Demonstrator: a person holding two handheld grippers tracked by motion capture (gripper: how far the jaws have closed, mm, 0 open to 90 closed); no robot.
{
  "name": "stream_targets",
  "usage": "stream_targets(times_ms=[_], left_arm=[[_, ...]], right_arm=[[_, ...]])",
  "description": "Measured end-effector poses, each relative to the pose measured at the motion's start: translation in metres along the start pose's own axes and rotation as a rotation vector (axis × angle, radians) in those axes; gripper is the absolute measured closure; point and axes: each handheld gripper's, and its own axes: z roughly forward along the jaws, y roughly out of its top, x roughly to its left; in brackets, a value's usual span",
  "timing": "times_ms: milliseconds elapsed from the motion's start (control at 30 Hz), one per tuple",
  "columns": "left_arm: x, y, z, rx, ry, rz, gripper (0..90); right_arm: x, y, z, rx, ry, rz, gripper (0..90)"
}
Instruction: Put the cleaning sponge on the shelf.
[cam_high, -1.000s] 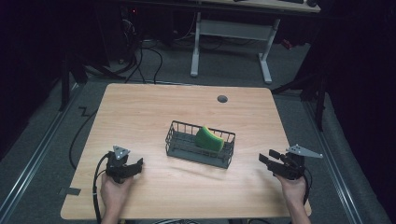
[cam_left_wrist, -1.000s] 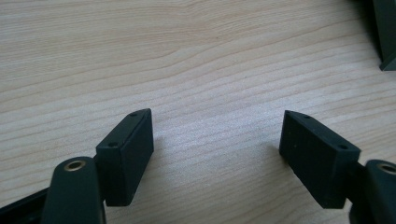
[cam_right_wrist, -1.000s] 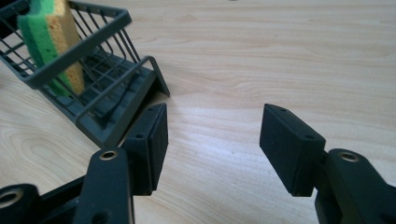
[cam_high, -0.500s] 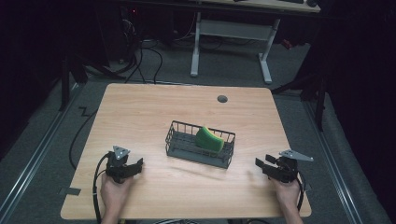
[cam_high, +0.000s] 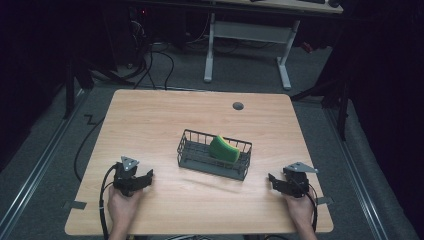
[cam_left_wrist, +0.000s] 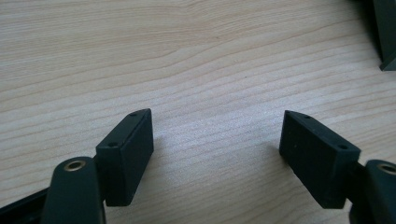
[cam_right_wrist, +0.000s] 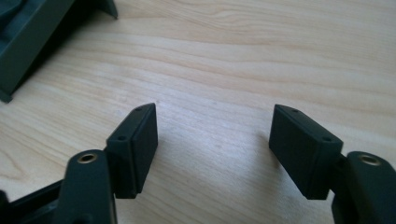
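1. The right gripper has slid inward along the near edge of the bench over the last second, coming to rest at about four o'clock from the wire basket. Its jaws are spread wide with nothing between them, as the right gripper view confirms over bare wood.

2. The left gripper has not shifted in that time. It sits at about eight o'clock from the basket, near the bench's front edge, and its jaws too stand wide and empty in the left gripper view.

3. The green sponge lies where it lay a second ago: inside the basket, toward its right half, leaning at a tilt with its yellow edge facing the near side. The basket itself has not moved from the middle of the bench.

4. A dark corner of the basket shows at the top left of the right gripper view, which suggests that gripper is now aimed roughly toward it, though well apart from it.

5. Read together, the small inward drift looks like the opening of an approach by the right hand toward the basket and sponge. Nothing has yet been touched, so the handling appears to be at its very start.

6. The cable hole sits at twelve o'clock, beyond the basket.
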Motion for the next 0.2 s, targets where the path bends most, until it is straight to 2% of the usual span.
stream_targets(times_ms=[67,200], left_arm=[[0.0,0.0,0.0,0.0,0.0,-0.001,26.5],[0.0001,-0.0001,-0.0001,0.0,0.0,-0.001,26.5]], right_arm=[[-0.0021,0.0003,0.0007,0.004,0.015,0.018,32.1],[-0.0017,0.0006,0.0012,0.004,0.014,0.011,31.5]])
